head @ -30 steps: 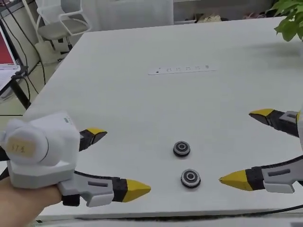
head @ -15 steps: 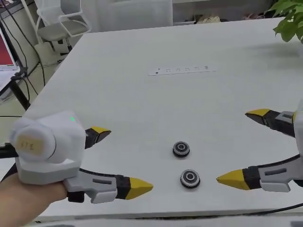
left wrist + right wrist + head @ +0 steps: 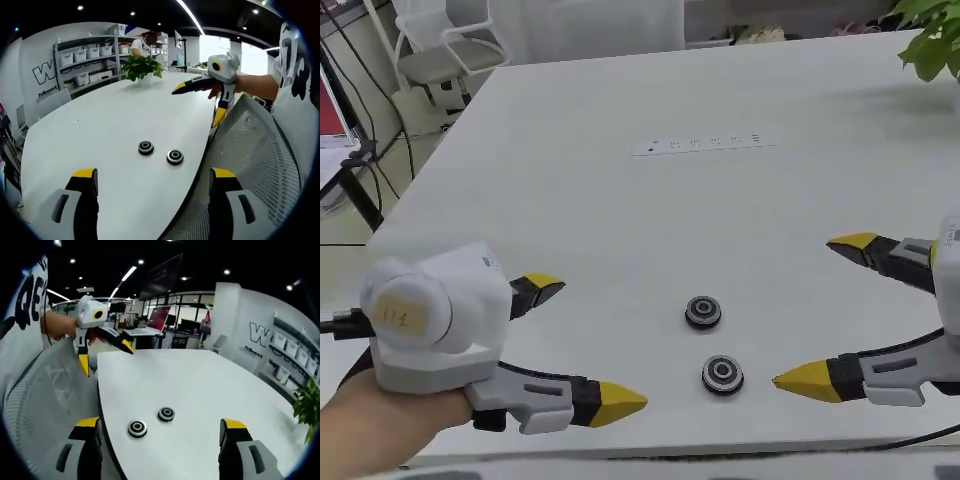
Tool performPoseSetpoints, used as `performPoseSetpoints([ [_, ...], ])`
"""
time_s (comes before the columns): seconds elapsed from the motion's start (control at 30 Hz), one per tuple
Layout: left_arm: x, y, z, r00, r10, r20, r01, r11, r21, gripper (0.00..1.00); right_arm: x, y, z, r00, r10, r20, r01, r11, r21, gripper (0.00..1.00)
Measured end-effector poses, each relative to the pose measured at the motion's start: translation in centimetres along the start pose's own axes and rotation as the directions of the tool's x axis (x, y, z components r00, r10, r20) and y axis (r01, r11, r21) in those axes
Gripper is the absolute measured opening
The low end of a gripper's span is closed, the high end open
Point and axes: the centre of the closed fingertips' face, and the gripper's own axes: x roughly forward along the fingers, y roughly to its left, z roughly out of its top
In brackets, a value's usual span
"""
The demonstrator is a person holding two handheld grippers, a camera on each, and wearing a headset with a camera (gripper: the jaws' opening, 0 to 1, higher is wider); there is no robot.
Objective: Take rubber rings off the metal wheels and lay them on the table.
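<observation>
The two metal wheels lie flat on the white bench (image 3: 620,200), each with a dark rubber ring around it: the near wheel (image 3: 722,375) sits close to the bench's front edge, and the far wheel (image 3: 703,313) lies just beyond it and slightly to its left, the two apart. The left hand-held gripper (image 3: 600,345) hovers to the left of the near wheel with its yellow-tipped jaws spread wide and nothing between them; a hand (image 3: 380,430) grips it from below. The right hand-held gripper (image 3: 803,311) hovers to the right of the near wheel, its jaws likewise spread wide and empty, its lower tip level with that wheel and near it without touching. Compared with a second ago, both grippers have edged slightly inward toward the near wheel, while the wheels lie where they were. Little bench is left between the near wheel and the front edge. Beyond the near wheel the surface runs open and bare as far as a socket strip (image 3: 705,143) set in the top, well apart from it. A plant (image 3: 930,40) stands far beyond the near wheel to the right, and a white chair (image 3: 445,45) stands off the bench far beyond it to the left. In the gripper views a mesh chair back (image 3: 260,145) sits against the bench edge nearest that wheel.
</observation>
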Motion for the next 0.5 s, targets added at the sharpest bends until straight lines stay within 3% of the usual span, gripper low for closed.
performPoseSetpoints([
  [0.33, 0.59, 0.36, -0.49, 0.9996, -0.016, -0.025, 0.017, 1.000, 0.016, 0.88, 0.58, -0.04, -0.11, 0.9994, 0.022, 0.025, -0.022, 1.000, -0.001, 0.96],
  [0.5, 0.85, 0.61, -0.16, 0.9994, -0.031, -0.015, 0.031, 0.999, 0.011, 0.88, 0.80, -0.37, -0.27, 0.9993, 0.024, 0.027, -0.024, 1.000, -0.007, 0.96],
])
